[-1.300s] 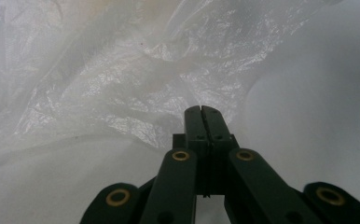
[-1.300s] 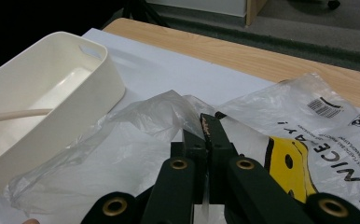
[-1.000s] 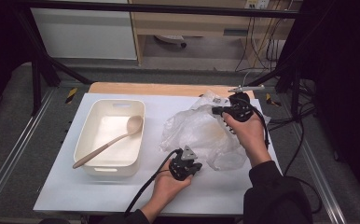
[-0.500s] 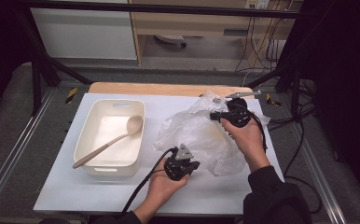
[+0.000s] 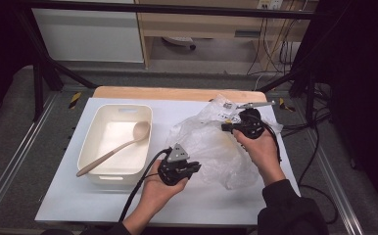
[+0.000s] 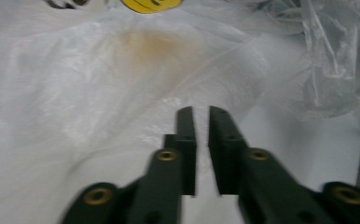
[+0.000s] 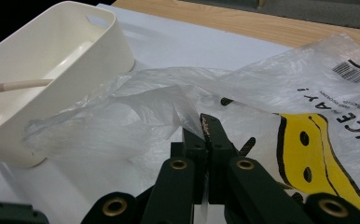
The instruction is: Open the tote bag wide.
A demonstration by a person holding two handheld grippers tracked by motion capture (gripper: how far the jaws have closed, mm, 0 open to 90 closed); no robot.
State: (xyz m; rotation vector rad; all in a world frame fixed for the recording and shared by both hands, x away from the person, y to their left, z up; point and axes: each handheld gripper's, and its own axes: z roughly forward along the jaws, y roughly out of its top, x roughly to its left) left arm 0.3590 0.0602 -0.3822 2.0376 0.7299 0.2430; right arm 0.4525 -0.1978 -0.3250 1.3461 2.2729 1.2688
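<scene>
A crumpled clear plastic bag (image 5: pixel 216 147) with a yellow smiley print (image 7: pixel 318 154) lies on the white table right of centre. My right gripper (image 7: pixel 205 122) is shut on a fold of the bag's film and holds it up at the bag's far right (image 5: pixel 226 127). My left gripper (image 5: pixel 194 169) is at the bag's near left edge. Its jaws (image 6: pixel 202 112) stand a narrow gap apart with nothing between them, and the bag (image 6: pixel 99 93) lies just ahead. A wooden spoon (image 5: pixel 123 144) rests slanted in a white tub (image 5: pixel 91 156).
The tub (image 7: pixel 117 42) stands left of the bag, almost touching its film. A wooden strip (image 5: pixel 177 93) runs along the table's far edge. Black cables (image 5: pixel 143 186) trail from both grippers. Dark frame posts stand at the table's sides.
My left gripper has slid a little to the left along the bag's near edge. My right gripper has dropped slightly toward me with the film still pinched.
</scene>
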